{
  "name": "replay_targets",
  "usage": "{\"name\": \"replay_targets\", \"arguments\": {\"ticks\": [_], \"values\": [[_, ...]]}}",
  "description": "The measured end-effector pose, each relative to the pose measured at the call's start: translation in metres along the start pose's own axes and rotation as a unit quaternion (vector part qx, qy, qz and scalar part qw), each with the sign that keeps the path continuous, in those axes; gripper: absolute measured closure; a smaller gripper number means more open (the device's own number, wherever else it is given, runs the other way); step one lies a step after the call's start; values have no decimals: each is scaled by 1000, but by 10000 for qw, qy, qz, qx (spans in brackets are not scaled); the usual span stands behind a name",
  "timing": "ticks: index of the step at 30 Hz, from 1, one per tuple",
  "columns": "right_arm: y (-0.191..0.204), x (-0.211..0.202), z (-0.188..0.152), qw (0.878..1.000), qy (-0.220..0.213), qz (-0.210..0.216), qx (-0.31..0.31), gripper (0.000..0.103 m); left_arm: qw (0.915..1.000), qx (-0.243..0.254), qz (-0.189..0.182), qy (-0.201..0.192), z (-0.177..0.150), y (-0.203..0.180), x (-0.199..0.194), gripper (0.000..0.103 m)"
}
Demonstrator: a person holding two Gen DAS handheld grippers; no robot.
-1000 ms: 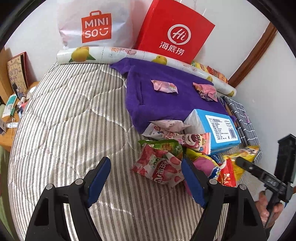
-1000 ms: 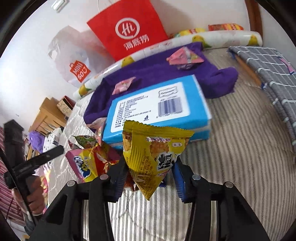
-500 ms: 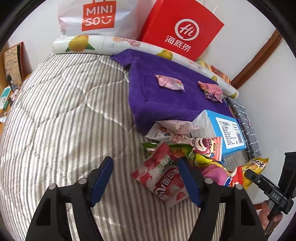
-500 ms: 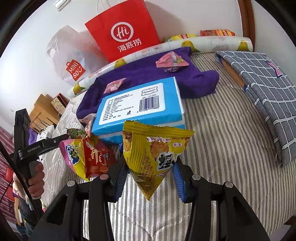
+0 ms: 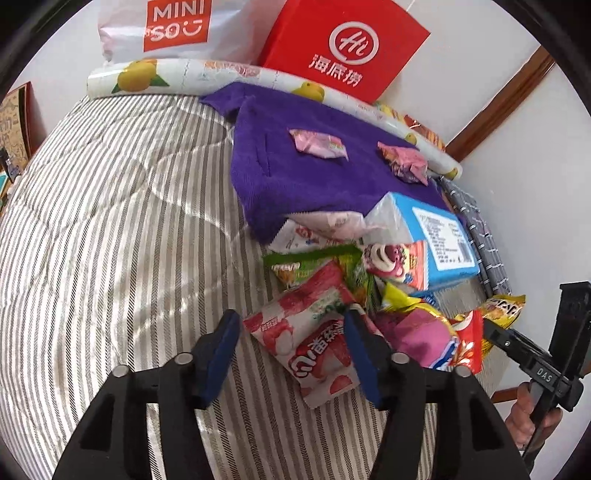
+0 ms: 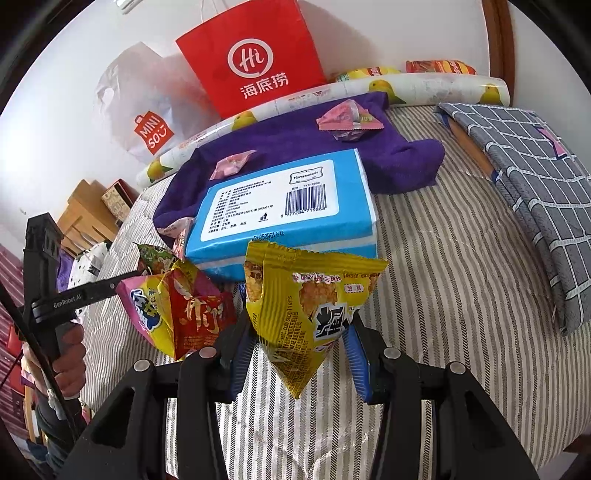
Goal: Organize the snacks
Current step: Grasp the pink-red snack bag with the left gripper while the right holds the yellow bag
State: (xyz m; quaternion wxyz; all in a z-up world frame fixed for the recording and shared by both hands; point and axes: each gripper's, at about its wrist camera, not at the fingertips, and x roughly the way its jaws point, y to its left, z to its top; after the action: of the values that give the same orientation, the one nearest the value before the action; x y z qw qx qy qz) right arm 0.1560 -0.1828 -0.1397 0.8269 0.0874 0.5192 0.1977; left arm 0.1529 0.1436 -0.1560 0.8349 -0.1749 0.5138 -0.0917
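A heap of snack packets lies on the striped mattress beside a blue tissue pack. My left gripper is closing around a red-and-white lychee packet at the heap's near edge. Its right pad overlaps the packet, while a gap shows at its left pad. My right gripper is shut on a yellow snack packet, held just above the mattress in front of the tissue pack. Two pink packets rest on a purple towel.
A red paper bag and a white Miniso bag lean on the wall behind a lemon-print roll. A grey checked cushion lies on the right. Wooden furniture stands past the mattress's left edge.
My left gripper has come down closer to the heap and its jaws have narrowed around the lychee packet. The right gripper keeps its hold on the yellow packet.
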Motion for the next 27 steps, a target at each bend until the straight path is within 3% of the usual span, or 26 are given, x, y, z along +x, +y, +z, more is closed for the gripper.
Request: {"name": "replay_targets", "arguments": {"ticks": [5,9,19,23,27], "values": [[-3,-4,-2,10000,-35,11,16,57,9998,75,20,209,-3,-6,12,35],[-6,-6,-2,10000,-53,-11,37,58,9994,235,165,174,-5,-14,16,35],[-13,-3,-3,9999,-27,3,113,57,9996,240,101,108,-5,-15,17,36],[-13,-2,-5,10000,-4,-3,94,57,9998,193,46,52,-2,-10,15,45],[-15,-6,-5,9999,-49,-33,103,58,9998,178,22,-2,-1,-4,7,62]]}}
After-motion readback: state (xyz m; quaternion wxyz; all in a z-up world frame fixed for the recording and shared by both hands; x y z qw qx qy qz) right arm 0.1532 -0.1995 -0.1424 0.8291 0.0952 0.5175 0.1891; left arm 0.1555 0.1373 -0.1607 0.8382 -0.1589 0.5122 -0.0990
